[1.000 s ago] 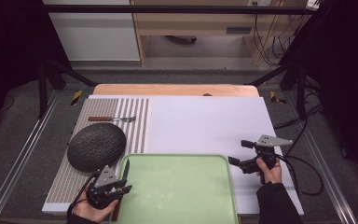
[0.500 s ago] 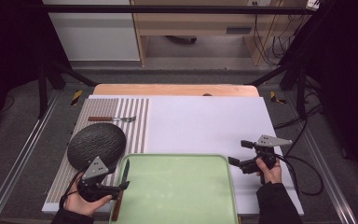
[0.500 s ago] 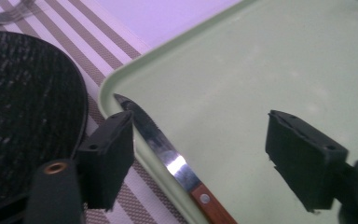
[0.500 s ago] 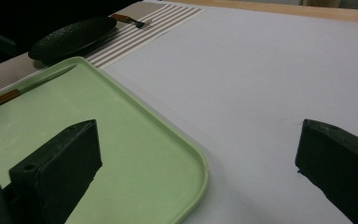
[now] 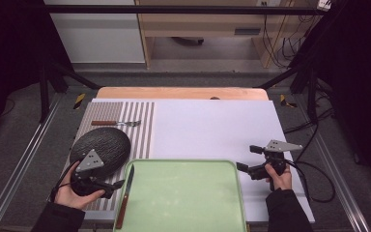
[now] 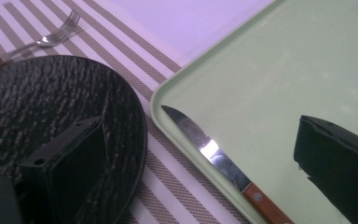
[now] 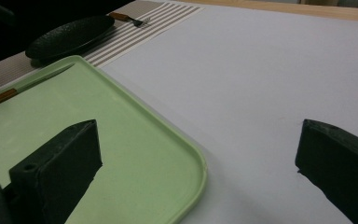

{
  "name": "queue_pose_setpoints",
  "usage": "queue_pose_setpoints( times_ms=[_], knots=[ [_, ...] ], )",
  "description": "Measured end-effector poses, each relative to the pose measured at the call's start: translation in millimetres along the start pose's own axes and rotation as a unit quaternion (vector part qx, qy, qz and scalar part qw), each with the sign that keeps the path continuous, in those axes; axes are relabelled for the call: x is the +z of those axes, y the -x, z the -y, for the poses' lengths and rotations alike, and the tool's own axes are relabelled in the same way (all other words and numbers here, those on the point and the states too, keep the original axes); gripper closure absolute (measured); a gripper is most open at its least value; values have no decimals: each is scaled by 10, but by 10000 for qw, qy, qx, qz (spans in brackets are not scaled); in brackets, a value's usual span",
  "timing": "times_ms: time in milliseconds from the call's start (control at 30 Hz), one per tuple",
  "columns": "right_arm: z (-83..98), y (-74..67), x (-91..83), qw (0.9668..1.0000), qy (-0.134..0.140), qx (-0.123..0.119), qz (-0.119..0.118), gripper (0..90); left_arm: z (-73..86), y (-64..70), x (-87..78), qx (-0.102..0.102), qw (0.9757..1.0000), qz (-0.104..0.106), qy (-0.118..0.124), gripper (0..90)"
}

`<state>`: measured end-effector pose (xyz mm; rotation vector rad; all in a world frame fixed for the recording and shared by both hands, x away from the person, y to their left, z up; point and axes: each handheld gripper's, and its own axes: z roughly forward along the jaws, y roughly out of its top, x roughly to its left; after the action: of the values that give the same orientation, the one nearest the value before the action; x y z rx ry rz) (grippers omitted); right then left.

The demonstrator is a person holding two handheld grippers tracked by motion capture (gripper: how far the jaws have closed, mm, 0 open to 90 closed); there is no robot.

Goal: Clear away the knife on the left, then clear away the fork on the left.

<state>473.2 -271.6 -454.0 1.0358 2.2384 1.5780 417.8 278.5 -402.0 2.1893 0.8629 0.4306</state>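
A knife (image 5: pixel 125 195) with a wooden handle lies along the left edge of the pale green tray (image 5: pixel 183 193), blade pointing away from me. My left gripper (image 5: pixel 116 188) hovers just left of it, over the striped placemat beside the black plate (image 5: pixel 107 145). Its jaws have just been opening and now stand wide; in the left gripper view the knife (image 6: pixel 214 154) lies below the gap of the left gripper (image 6: pixel 200 123), untouched. My right gripper (image 5: pixel 246 158) is open and empty at the tray's right edge. In its own view the right gripper (image 7: pixel 199 125) looks across the tray's corner (image 7: pixel 121 126).
A fork (image 5: pixel 116 123) with a wooden handle lies on the striped placemat (image 5: pixel 140 130) behind the plate. A white mat (image 5: pixel 217 128) covers the table beyond the tray. The table's wooden back edge (image 5: pixel 178 93) and dark frame posts stand farther off.
My left gripper has opened and drawn back to the left, away from the knife, rising a little. The knife stays on the tray's left edge. The right gripper has not moved.
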Motion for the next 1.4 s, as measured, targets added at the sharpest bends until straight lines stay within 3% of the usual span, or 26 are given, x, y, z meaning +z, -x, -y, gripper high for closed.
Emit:
queue_pose_setpoints(
  times_ms=[333,667,967,1267,1400],
  knots=[
    [0,2,-2,10000,-6,-4,9,3,-133,-174,-24,476,9988,-103,-41,23],
    [0,5,0,10000,-15,-7,19,3,-248,-318,-18,989,9948,-192,-163,23],
    [3,4,5,10000,-27,-2,14,3,-309,-486,23,1292,9903,-329,-382,23],
    [5,4,8,10000,-35,-16,13,4,-385,-673,78,1438,9866,-507,-579,23],
    [7,6,11,10000,-65,-35,19,4,-409,-751,104,1546,9838,-578,-693,23]
  ],
)
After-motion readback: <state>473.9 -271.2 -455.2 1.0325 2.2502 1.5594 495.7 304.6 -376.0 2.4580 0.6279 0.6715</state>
